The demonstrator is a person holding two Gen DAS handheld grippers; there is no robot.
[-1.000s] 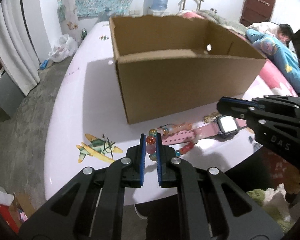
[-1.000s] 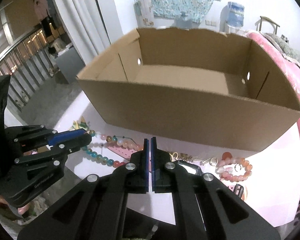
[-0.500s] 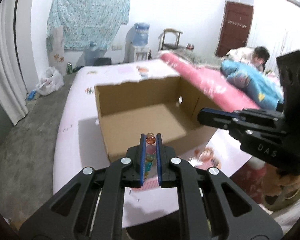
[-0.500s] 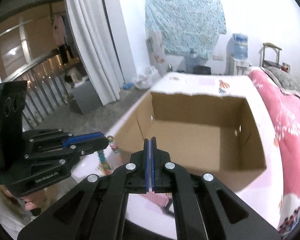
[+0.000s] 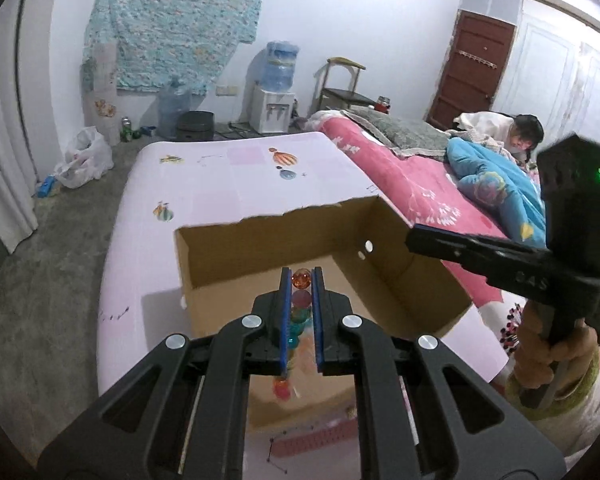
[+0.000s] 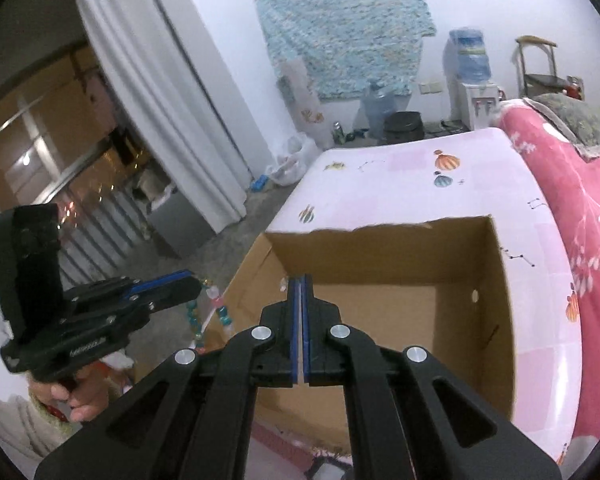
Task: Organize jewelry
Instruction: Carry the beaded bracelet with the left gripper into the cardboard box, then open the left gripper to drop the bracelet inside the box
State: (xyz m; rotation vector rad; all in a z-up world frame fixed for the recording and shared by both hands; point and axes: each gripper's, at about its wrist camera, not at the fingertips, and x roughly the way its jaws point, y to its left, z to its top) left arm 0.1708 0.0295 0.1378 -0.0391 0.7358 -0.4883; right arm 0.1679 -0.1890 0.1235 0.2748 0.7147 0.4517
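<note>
A string of coloured beads (image 5: pixel 301 280) is pinched between the blue pads of my left gripper (image 5: pixel 301 276), which is shut on it. The rest of the string hangs down below the pads. This gripper hovers over the near wall of an open cardboard box (image 5: pixel 260 248), whose floor looks bare. In the right wrist view the left gripper (image 6: pixel 194 282) is at the left, with the beads (image 6: pixel 220 308) dangling outside the box (image 6: pixel 380 248). My right gripper (image 6: pixel 301 278) is shut with nothing in it, above the box. It also shows as the right gripper (image 5: pixel 412 238) at the right.
The box stands on a pale pink table (image 5: pixel 240 184) with small cartoon prints. A pink watch strap (image 5: pixel 312 444) lies on the table in front of the box. A bed (image 5: pixel 412 184) with a pink blanket and a person lying on it runs along the right. A curtain (image 6: pixel 160 100) hangs at the left.
Both grippers have risen from table level to above the box. The left one has lifted the bead string off the table. The box is now seen from above.
</note>
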